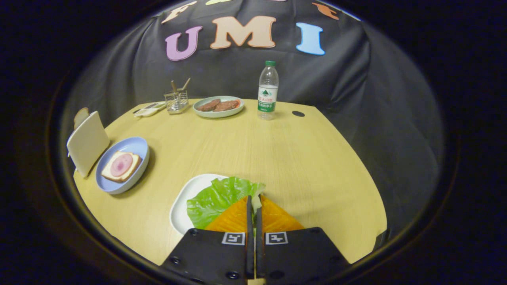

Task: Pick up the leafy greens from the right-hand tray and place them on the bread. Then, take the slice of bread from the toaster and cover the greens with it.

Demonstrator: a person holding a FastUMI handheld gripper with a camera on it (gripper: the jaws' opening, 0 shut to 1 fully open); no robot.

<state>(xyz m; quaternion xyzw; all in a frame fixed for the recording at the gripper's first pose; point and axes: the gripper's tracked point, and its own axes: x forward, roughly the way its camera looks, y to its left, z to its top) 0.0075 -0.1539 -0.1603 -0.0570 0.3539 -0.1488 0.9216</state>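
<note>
gripper [253, 202] fingers pressed together, clamped on lettuce leaf [216, 198] over white tray [186, 198].

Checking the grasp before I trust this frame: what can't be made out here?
- Gripper view: its fingers, nearly closed, cover the leafy greens' stem, so real pinch is unclear.
- White tray: near part hidden by the gripper body.
- Toaster: its bread slice mostly hidden.
- Bottle label: too small.

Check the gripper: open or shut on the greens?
Shut on the leafy greens: the gripper has its fingers nearly together, pinching the leaf's pale edge between them, above the white tray.
</note>
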